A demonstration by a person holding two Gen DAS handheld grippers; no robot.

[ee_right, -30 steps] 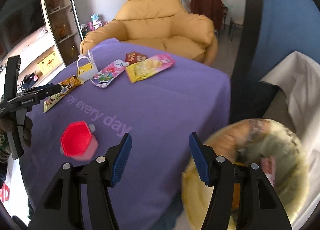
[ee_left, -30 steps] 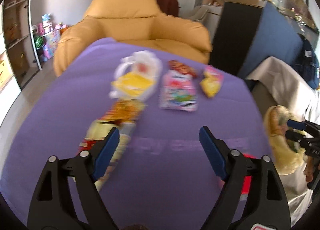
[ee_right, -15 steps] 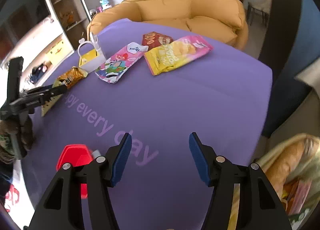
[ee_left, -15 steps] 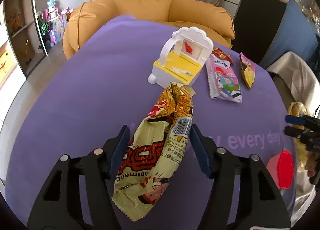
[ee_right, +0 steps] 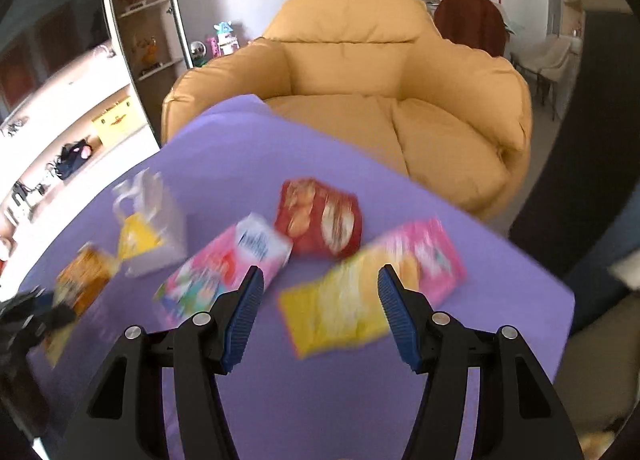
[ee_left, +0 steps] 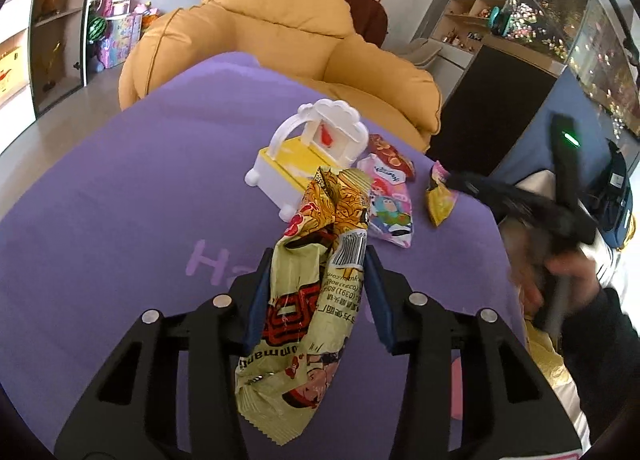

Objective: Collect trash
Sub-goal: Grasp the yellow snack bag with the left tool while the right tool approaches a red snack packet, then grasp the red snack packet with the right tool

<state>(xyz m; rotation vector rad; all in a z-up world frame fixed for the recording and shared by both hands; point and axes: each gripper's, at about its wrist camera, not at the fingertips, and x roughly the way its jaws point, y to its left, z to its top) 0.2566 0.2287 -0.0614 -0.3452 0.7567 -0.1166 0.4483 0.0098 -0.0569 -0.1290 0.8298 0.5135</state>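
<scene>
Purple-clothed table [ee_left: 120, 196] is lying under both tongs: your left tongs [ee_left: 316, 292] are pinching the noodle wrapper [ee_left: 316, 284]; your spread, empty right tongs [ee_right: 320, 312] are probably nearing the yellow packet [ee_right: 344, 300] ahead, so be centring before squeezing.

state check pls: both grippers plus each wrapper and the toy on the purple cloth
left gripper: shut on noodle snack wrapper
noodle snack wrapper: crumpled, pinched between the pads
right gripper: open, holding nothing
yellow-pink chip bag: flat on cloth
red snack packet: flat on cloth
pink cartoon packet: flat on cloth
toy vanity: upright
</scene>
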